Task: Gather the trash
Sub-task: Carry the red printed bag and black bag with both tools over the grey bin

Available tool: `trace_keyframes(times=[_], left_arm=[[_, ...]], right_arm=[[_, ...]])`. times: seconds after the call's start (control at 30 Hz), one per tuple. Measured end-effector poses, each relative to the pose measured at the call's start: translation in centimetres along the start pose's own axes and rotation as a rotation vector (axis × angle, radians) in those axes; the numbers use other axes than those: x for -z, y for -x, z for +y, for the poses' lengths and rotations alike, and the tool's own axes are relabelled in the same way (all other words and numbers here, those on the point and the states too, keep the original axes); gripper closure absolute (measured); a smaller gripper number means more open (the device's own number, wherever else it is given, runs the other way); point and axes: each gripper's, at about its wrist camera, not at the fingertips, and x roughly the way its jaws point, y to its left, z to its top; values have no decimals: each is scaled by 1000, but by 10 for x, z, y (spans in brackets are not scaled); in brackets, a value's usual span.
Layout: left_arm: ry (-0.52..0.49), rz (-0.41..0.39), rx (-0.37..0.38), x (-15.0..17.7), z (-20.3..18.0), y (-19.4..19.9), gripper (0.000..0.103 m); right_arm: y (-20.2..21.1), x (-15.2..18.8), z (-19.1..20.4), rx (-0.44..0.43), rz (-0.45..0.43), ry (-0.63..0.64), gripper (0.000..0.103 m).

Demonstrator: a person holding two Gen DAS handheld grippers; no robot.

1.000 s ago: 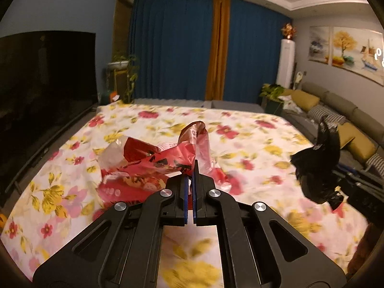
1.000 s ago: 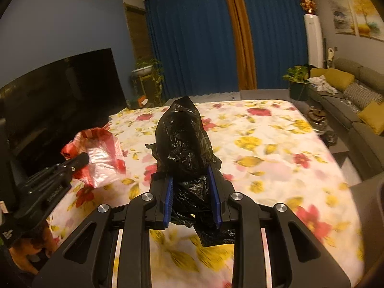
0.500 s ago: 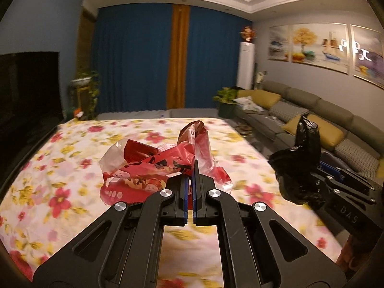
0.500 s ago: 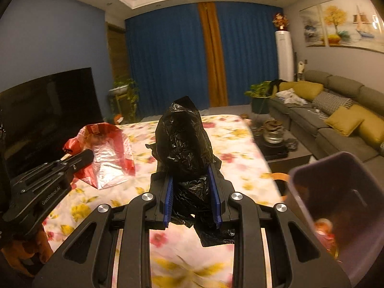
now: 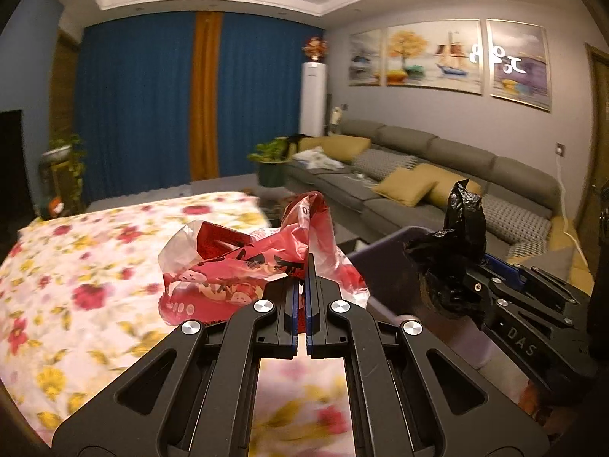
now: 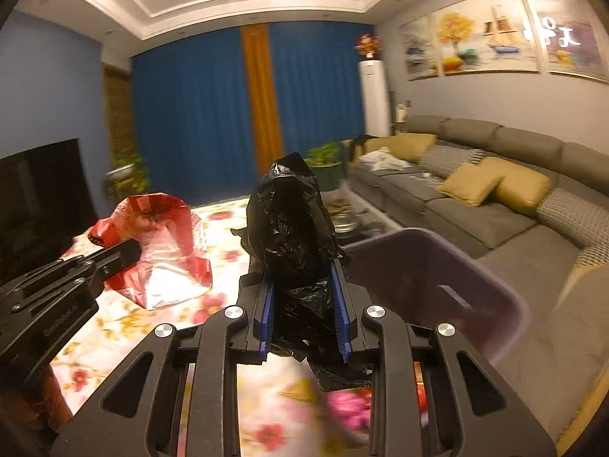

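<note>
My left gripper (image 5: pixel 302 285) is shut on a crumpled red and clear plastic bag (image 5: pixel 243 266) and holds it in the air above the flowered cloth. The bag also shows in the right wrist view (image 6: pixel 160 251). My right gripper (image 6: pixel 304 285) is shut on a crumpled black plastic bag (image 6: pixel 293 228), which also shows in the left wrist view (image 5: pixel 455 251). A dark purple bin (image 6: pixel 437 285) stands open just right of the black bag; its rim shows in the left wrist view (image 5: pixel 384 243) behind the red bag.
A table with a flowered cloth (image 5: pixel 76 285) lies below and to the left. A long grey sofa (image 6: pixel 495 198) with yellow cushions runs along the right wall. A dark TV (image 6: pixel 38 190) stands at the left. Blue curtains (image 5: pixel 144 106) hang at the back.
Both grippers have swung to the right with their bags held. The purple bin has come closer and now sits right beside both bags; the sofa fills more of the view.
</note>
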Motion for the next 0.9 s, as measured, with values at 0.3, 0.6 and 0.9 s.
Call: trace_keyframes(times=[0.3,0.6,0.9], left_arm=[[-33,18,99,1,-54,-33,102],[-47,27,173,-1,-80,-60,101],[-42,46,206,1,-89,-77,100]], right_arm=[[4,7,-50,88,-20,-60,75],[0,6,-68,113,-32,-102,75],[1,9,-55,119,-33,-113,69]])
